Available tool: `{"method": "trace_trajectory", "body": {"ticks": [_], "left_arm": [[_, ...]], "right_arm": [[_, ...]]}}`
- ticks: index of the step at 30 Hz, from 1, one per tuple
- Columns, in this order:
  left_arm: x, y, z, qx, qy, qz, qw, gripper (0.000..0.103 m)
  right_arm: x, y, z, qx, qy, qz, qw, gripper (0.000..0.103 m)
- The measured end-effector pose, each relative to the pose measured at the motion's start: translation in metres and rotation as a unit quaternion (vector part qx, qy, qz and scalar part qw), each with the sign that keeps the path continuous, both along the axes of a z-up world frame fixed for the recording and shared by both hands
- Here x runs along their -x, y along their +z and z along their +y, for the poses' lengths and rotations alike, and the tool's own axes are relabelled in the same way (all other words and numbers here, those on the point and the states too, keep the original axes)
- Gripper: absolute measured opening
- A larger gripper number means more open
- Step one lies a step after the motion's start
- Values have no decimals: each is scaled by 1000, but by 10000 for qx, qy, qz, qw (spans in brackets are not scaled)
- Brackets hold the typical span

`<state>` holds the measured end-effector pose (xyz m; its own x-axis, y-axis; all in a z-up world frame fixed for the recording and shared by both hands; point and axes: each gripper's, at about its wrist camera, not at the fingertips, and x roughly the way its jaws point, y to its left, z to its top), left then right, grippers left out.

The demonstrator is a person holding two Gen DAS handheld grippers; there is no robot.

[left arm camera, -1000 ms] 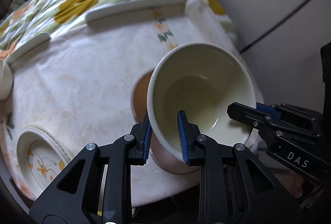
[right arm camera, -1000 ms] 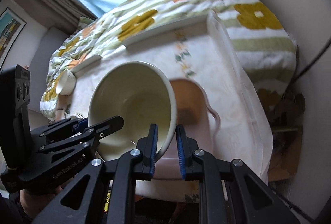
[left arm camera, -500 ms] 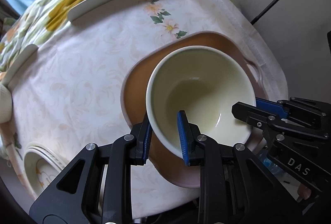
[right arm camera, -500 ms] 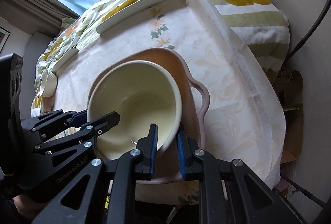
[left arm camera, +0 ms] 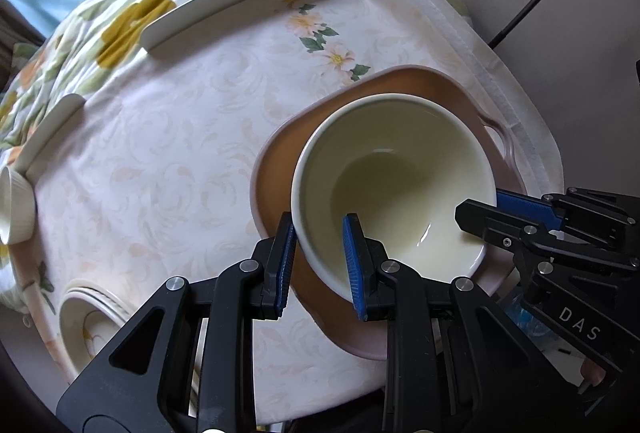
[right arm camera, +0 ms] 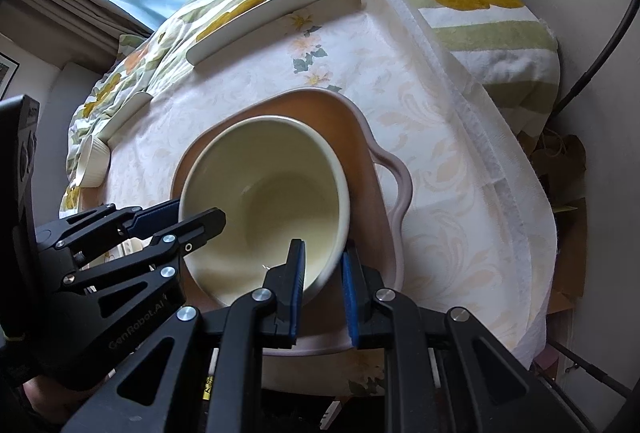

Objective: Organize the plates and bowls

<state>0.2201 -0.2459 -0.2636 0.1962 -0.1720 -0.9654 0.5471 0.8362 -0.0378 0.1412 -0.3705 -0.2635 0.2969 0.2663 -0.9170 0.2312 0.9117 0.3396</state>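
Left wrist view shows the left gripper [left arm camera: 318, 265] with its blue pads on both sides of the near rim of the cream bowl [left arm camera: 394, 185], one inside, one outside, holding it. On the bowl's opposite rim the right gripper [right arm camera: 322, 285] pinches the wall the same way. The bowl sits on the pink handled plate [right arm camera: 360, 137], which lies on the floral tablecloth [left arm camera: 168, 137]; a patterned bowl [left arm camera: 86, 329] stands well apart from the cream bowl
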Motion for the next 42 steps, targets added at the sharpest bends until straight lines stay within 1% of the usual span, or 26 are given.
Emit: {"method": "trace_trajectory", "body": {"ticks": [7,12,15,17,19,21,24,26,28,29,30,31,32,33,34,35,36,38,39,42], "left_arm": [[7,14,2,25,72,-178,9998,21],[13,44,8,252,182,-524,9981,21],[19,64,17,422,356,-782,9954,21],[22,78,29,561,558,-974,9921,21],[29,93,46,775,781,-1241,9862,21],[35,103,59,805,987,-1432,9815,21],[43,120,87,936,1396,-1689,9712,22],[46,126,104,1001,1640,-1714,9663,22],[48,130,123,1017,1926,-1721,9607,22],[50,132,133,993,2066,-1741,9577,23],[51,132,143,989,2182,-1749,9550,25],[52,131,153,987,2297,-1739,9525,29],[53,129,160,994,2401,-1724,9501,46],[53,128,169,1014,2528,-1702,9470,75],[55,128,183,1062,2720,-1729,9407,87],[57,128,194,1086,2899,-1795,9338,99],[59,129,208,1066,3116,-1859,9257,101],[57,128,230,1046,3311,-1826,9198,101],[54,126,241,975,3441,-1801,9163,101],[43,121,272,839,3727,-1723,9079,101]], "right_arm": [[6,11,-3,26,7,-139,9999,16],[14,35,-7,143,94,-486,9987,16],[16,53,-4,273,308,-718,9966,16],[17,64,1,363,516,-875,9942,16],[16,71,8,423,695,-980,9919,16],[16,78,16,470,922,-1108,9884,17],[12,87,30,450,1217,-1256,9836,17],[9,92,40,364,1374,-1331,9809,28],[5,97,48,243,1488,-1471,9776,72],[4,99,52,181,1550,-1534,9758,78],[1,101,57,120,1628,-1582,9738,81],[-2,103,64,57,1725,-1630,9714,81],[-4,104,69,19,1793,-1666,9696,81],[-6,105,75,2,1835,-1690,9684,82],[-10,106,83,-16,1916,-1721,9663,86],[-14,106,90,-19,1989,-1735,9645,87],[-16,107,96,-18,2043,-1744,9633,89],[-24,106,112,-17,2205,-1749,9596,98],[-29,106,122,-8,2300,-1751,9573,102],[-46,107,151,45,2542,-1819,9499,102]]}}
